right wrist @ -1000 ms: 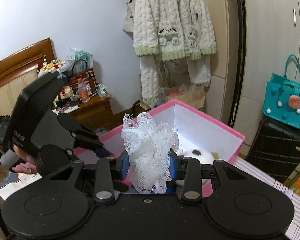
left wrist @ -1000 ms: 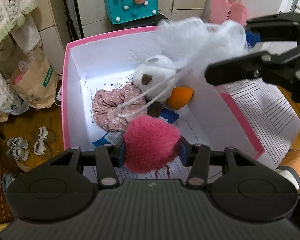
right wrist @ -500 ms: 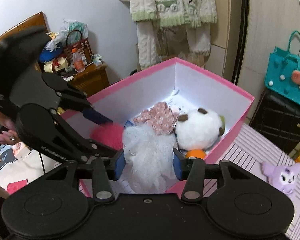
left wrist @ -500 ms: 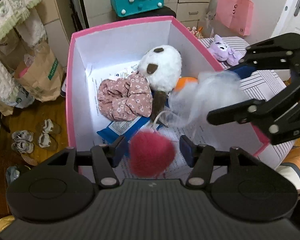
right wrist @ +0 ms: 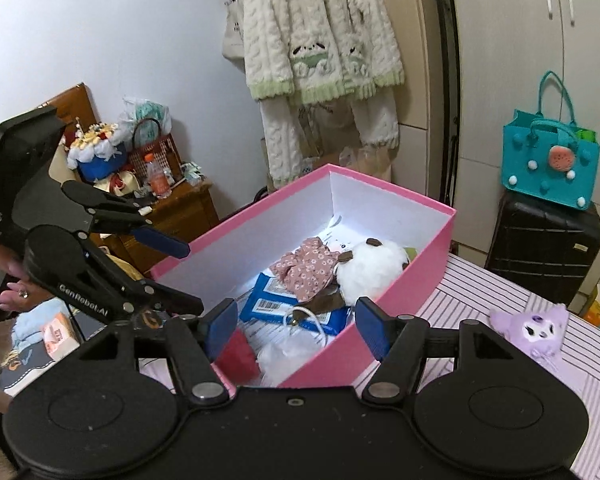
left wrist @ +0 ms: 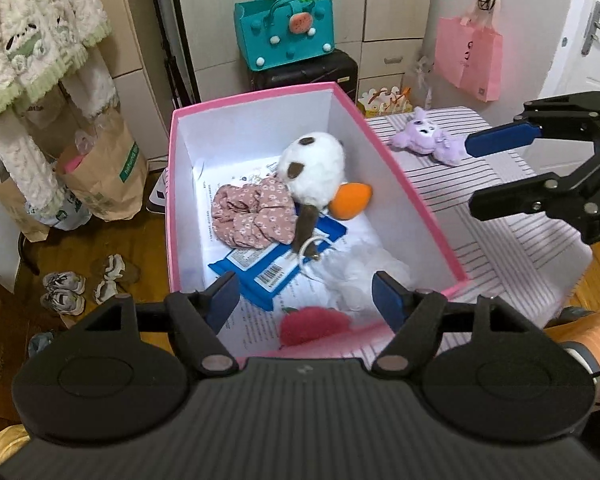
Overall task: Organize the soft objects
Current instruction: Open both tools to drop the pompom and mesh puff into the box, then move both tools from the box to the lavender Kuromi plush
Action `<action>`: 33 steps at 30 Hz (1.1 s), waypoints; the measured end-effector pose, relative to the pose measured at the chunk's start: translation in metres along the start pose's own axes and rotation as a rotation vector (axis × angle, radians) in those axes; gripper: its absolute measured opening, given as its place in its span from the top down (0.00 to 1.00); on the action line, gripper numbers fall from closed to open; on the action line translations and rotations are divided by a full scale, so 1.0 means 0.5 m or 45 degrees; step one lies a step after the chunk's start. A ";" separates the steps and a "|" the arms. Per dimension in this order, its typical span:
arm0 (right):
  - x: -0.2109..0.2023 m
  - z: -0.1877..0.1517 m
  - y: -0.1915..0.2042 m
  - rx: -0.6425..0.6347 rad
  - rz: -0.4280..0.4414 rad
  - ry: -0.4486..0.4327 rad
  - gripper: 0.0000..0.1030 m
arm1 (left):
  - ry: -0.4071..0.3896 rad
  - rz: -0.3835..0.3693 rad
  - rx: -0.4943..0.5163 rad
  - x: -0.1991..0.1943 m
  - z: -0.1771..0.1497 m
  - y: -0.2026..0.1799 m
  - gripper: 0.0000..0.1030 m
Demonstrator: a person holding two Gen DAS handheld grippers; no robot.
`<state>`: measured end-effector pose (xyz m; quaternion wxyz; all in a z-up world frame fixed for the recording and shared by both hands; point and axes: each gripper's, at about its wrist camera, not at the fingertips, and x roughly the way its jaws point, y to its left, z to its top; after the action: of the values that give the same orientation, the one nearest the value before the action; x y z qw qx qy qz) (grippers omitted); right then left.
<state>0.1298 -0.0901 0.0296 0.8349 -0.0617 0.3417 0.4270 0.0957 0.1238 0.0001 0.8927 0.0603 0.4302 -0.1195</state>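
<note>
The pink box point(left wrist: 414, 186) point(right wrist: 384, 186) stands open on a striped surface point(left wrist: 520, 256). Inside lie a white plush point(left wrist: 314, 170) point(right wrist: 374, 270), a floral scrunchie point(left wrist: 252, 216), an orange sponge point(left wrist: 350, 200), a blue packet point(left wrist: 260, 270), a white mesh puff point(left wrist: 364, 276) point(right wrist: 288, 354) and a pink pom-pom point(left wrist: 314, 326) point(right wrist: 236, 354). My left gripper point(left wrist: 306, 296) point(right wrist: 176, 274) hangs over the box's near end, jaws opening, holding nothing. My right gripper point(right wrist: 296, 322) point(left wrist: 496, 172) is beside the box, jaws opening, also empty. A purple plush point(left wrist: 426, 142) point(right wrist: 540, 330) lies outside the box.
A teal bag point(left wrist: 284, 36) sits on a black suitcase point(left wrist: 304, 74) behind the box. A pink bag point(left wrist: 468, 56) hangs at the right, a paper bag point(left wrist: 100, 176) and shoes point(left wrist: 80, 284) are on the floor at the left. A cluttered wooden nightstand point(right wrist: 168, 216) stands beyond.
Both grippers opened and let go: the pink pom-pom and the white mesh puff dropped into the box. Both grippers drew back from it, the left one rising.
</note>
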 end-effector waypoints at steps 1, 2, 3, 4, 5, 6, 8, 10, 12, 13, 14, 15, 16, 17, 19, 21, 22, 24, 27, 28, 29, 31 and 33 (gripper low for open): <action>-0.015 -0.004 0.003 0.000 0.002 -0.005 0.32 | -0.001 0.000 0.008 -0.010 0.000 -0.008 0.29; -0.028 -0.007 0.006 -0.001 0.002 -0.008 0.32 | -0.004 -0.001 0.019 -0.022 -0.001 -0.017 0.29; -0.040 -0.010 0.009 -0.005 0.001 -0.011 0.32 | -0.011 -0.001 0.032 -0.034 -0.001 -0.027 0.28; -0.056 -0.015 0.012 -0.011 -0.002 -0.019 0.32 | -0.020 0.001 0.043 -0.045 -0.001 -0.036 0.27; -0.070 -0.019 0.013 -0.014 -0.004 -0.025 0.32 | -0.029 0.004 0.053 -0.056 -0.001 -0.046 0.27; -0.084 -0.024 0.015 -0.015 -0.002 -0.031 0.32 | -0.039 0.006 0.063 -0.068 -0.001 -0.057 0.25; -0.114 -0.037 0.017 -0.022 0.004 -0.042 0.32 | -0.047 0.009 0.074 -0.083 -0.003 -0.077 0.24; -0.143 -0.056 0.017 -0.034 0.020 -0.048 0.32 | -0.029 0.021 0.093 -0.089 -0.010 -0.100 0.24; -0.166 -0.077 0.017 -0.038 0.016 -0.049 0.32 | -0.015 0.007 0.115 -0.093 -0.019 -0.122 0.24; -0.177 -0.087 0.014 -0.032 0.013 -0.047 0.32 | -0.006 -0.010 0.126 -0.093 -0.021 -0.131 0.24; -0.186 -0.097 0.010 -0.020 0.005 -0.042 0.32 | 0.001 -0.027 0.137 -0.093 -0.023 -0.142 0.24; -0.194 -0.106 0.008 -0.013 -0.006 -0.037 0.32 | 0.007 -0.040 0.151 -0.093 -0.024 -0.153 0.24; -0.203 -0.116 0.005 -0.016 -0.023 -0.034 0.32 | 0.012 -0.048 0.166 -0.090 -0.025 -0.164 0.24; -0.212 -0.125 0.003 -0.018 -0.037 -0.034 0.32 | 0.014 -0.052 0.185 -0.089 -0.026 -0.177 0.24; -0.228 -0.143 -0.004 -0.013 -0.056 -0.041 0.32 | 0.018 -0.058 0.217 -0.083 -0.024 -0.202 0.24; -0.243 -0.161 -0.011 -0.002 -0.068 -0.050 0.31 | 0.020 -0.078 0.239 -0.077 -0.018 -0.224 0.24; -0.250 -0.169 -0.016 0.003 -0.076 -0.055 0.31 | 0.016 -0.091 0.246 -0.074 -0.014 -0.233 0.24; -0.260 -0.182 -0.026 0.008 -0.089 -0.064 0.31 | 0.009 -0.120 0.255 -0.063 -0.004 -0.249 0.23; -0.270 -0.200 -0.042 0.001 -0.133 -0.074 0.30 | -0.005 -0.159 0.263 -0.039 0.011 -0.272 0.21; -0.270 -0.204 -0.046 -0.002 -0.148 -0.074 0.30 | -0.009 -0.171 0.265 -0.033 0.014 -0.279 0.21; -0.270 -0.208 -0.052 -0.006 -0.165 -0.075 0.29 | -0.015 -0.185 0.265 -0.025 0.018 -0.286 0.21; -0.268 -0.215 -0.065 -0.014 -0.194 -0.079 0.28 | -0.040 -0.213 0.256 -0.008 0.029 -0.296 0.21; -0.261 -0.222 -0.084 -0.011 -0.215 -0.085 0.28 | -0.079 -0.240 0.237 0.011 0.039 -0.304 0.20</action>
<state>0.0517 -0.2478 0.0187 0.8785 -0.0797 0.3055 0.3585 0.0735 -0.0279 0.0073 0.8810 0.0986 0.3932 -0.2441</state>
